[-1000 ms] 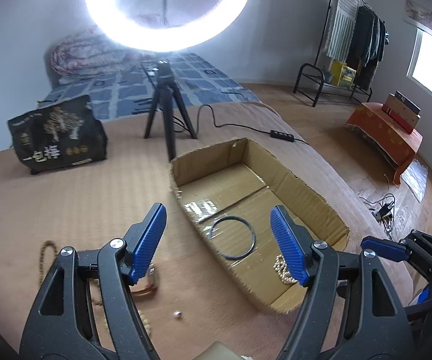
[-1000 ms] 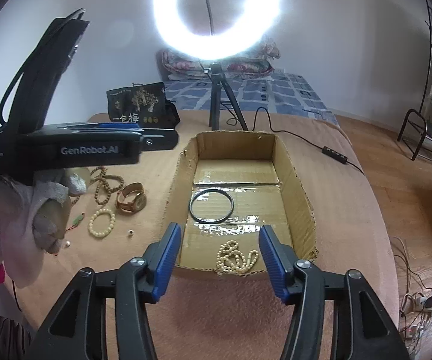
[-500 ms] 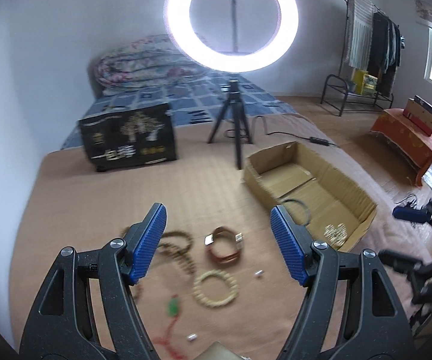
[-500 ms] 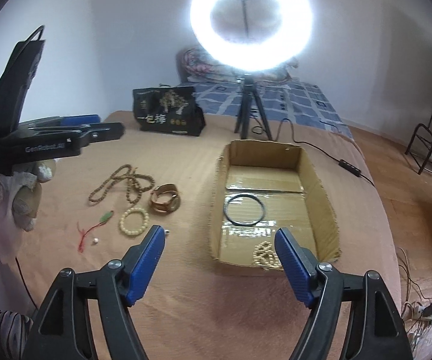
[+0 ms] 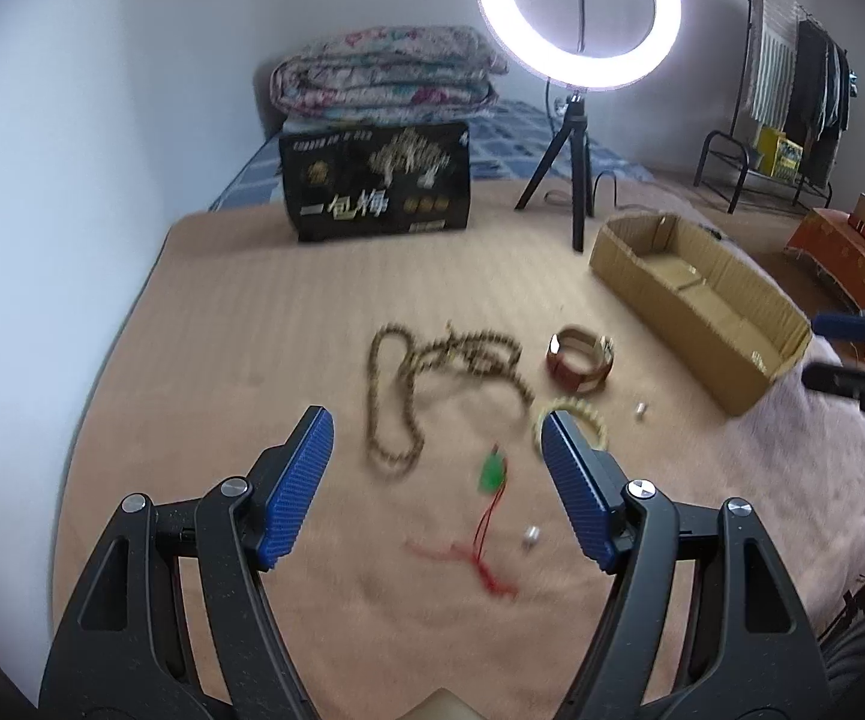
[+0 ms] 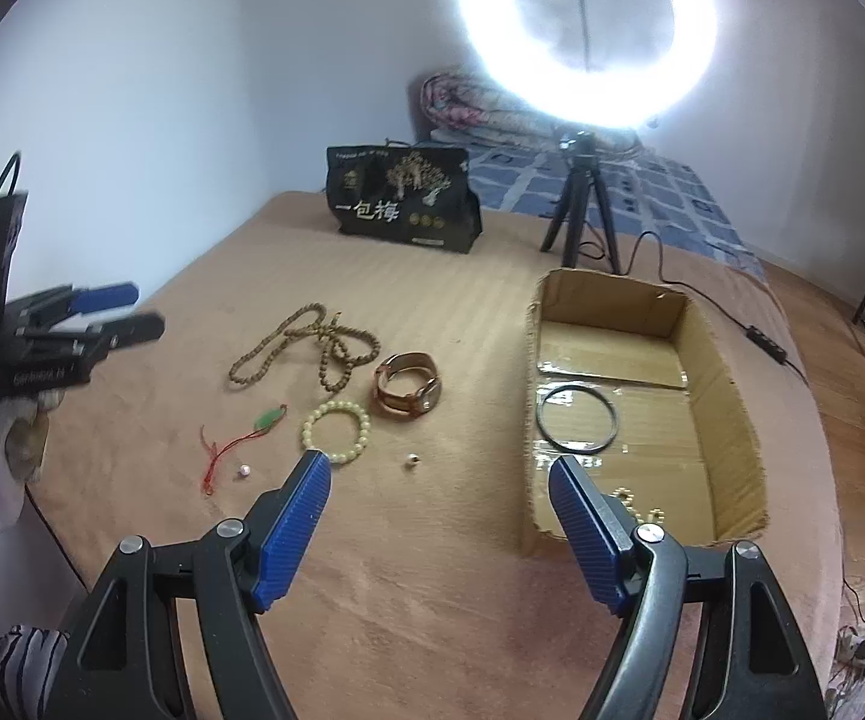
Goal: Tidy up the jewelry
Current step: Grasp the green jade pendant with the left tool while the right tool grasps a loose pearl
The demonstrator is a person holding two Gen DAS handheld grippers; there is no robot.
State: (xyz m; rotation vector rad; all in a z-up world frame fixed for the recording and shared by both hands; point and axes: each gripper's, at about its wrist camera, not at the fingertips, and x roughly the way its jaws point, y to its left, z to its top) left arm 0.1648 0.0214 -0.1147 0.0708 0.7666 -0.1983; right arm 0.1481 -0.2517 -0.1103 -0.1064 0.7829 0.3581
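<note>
Jewelry: six pieces on blanket, two in box.

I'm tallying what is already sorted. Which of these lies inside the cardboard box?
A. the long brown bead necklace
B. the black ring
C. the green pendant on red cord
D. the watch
B: the black ring lies flat on the floor of the box, while the watch, pendant and necklace lie outside on the bed cover.

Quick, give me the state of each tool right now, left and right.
Left tool: open, holding nothing, above the green pendant.
Right tool: open and empty, jaws have just been opening, nothing between them.
</note>
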